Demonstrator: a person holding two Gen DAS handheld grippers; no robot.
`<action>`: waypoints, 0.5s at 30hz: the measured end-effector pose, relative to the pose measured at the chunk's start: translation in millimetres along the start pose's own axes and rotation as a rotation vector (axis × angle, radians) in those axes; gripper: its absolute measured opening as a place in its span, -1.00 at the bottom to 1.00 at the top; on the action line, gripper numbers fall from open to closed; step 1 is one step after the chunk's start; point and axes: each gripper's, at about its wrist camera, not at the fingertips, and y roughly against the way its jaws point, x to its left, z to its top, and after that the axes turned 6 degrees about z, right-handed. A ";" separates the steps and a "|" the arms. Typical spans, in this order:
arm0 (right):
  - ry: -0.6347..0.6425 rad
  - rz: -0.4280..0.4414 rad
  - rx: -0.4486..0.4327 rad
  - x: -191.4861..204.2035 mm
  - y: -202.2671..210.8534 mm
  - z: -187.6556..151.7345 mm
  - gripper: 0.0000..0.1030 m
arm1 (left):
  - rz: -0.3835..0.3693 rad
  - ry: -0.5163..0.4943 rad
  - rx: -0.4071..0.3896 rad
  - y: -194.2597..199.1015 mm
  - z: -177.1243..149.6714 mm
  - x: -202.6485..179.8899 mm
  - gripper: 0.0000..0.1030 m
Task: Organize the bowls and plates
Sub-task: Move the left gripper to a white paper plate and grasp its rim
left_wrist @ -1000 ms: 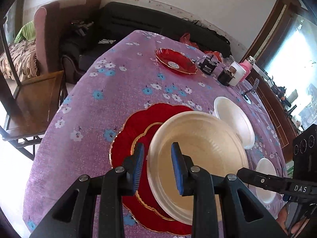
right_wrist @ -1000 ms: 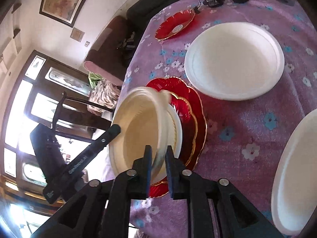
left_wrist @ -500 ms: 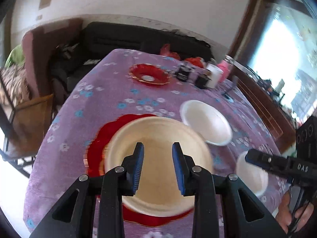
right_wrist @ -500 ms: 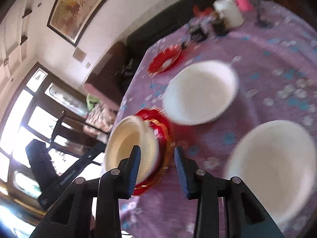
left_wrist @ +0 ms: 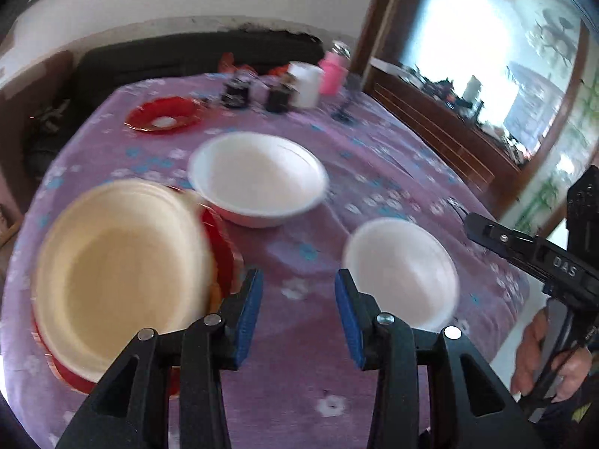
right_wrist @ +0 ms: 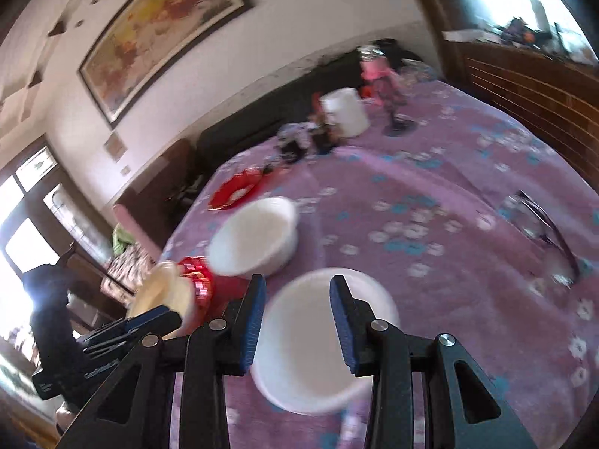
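Note:
A cream plate (left_wrist: 119, 273) lies on a large red plate (left_wrist: 224, 247) at the table's near left; both show in the right wrist view, cream (right_wrist: 164, 295) on red (right_wrist: 198, 284). A large white bowl (left_wrist: 258, 179) sits mid-table, also in the right wrist view (right_wrist: 254, 243). A smaller white bowl (left_wrist: 400, 273) sits near right, just beyond my right gripper (right_wrist: 297, 318), which is open and empty. My left gripper (left_wrist: 297, 310) is open and empty over bare cloth between the plates and the small bowl. A small red plate (left_wrist: 163, 116) lies far left.
The table has a purple flowered cloth (left_wrist: 374, 172). Dark jars (left_wrist: 236, 91), a white cup (left_wrist: 305, 82) and a pink bottle (left_wrist: 333, 75) stand at the far edge. A wooden sideboard (left_wrist: 441, 134) runs along the right. Glasses (right_wrist: 539, 220) lie on the cloth at right.
The right gripper let go of the cream plate, which now rests on the red plate. Both grippers opened wider and swung right toward the white bowls.

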 end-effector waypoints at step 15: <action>-0.117 0.011 0.122 -46.2 -11.0 -23.9 -0.30 | -0.050 -0.013 0.120 -49.9 -7.4 -36.6 -0.24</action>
